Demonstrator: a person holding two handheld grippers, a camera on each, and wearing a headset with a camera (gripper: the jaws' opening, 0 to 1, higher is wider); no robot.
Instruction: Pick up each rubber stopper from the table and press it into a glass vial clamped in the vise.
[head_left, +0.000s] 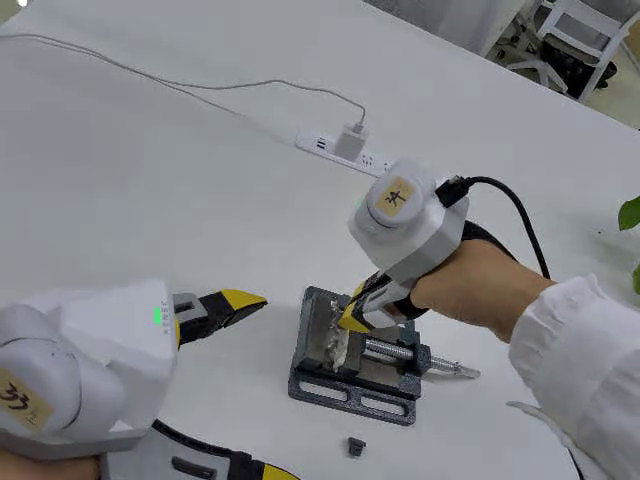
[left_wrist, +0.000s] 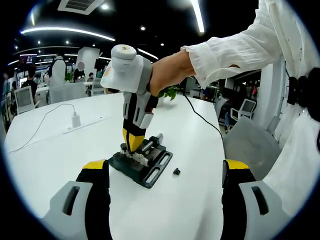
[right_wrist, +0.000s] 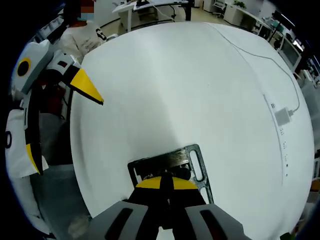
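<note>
Item: rubber stopper (head_left: 356, 446), one, small and dark
- Place: loose on the table (head_left: 150, 200), just off the near side of the vise (head_left: 340, 385), not touching it
- Bearing: in the left gripper view it lies ahead of my left gripper (left_wrist: 165, 166) and a little to the right, beside the vise. From my right gripper (head_left: 355, 318) it lies back toward me, past the vise base
- Nearer hand: the left, as I judge it, and that one is free
- Long axis: too small to make out, and I cannot tell whether it stands or lies on its side

Item: vise, dark metal, screw handle (head_left: 450, 368) pointing to my right

Item: vial, hidden by the right gripper's tips. I see only a pale glint between the vise cheeks

Item: left gripper, jaws spread wide, holding nothing, off to the left of the vise

Item: right gripper, pointing down onto the top of the vise, yellow tips drawn together. I cannot tell whether a stopper sits between them

Beyond: power strip (head_left: 340, 150) with its cord, well apart
</note>
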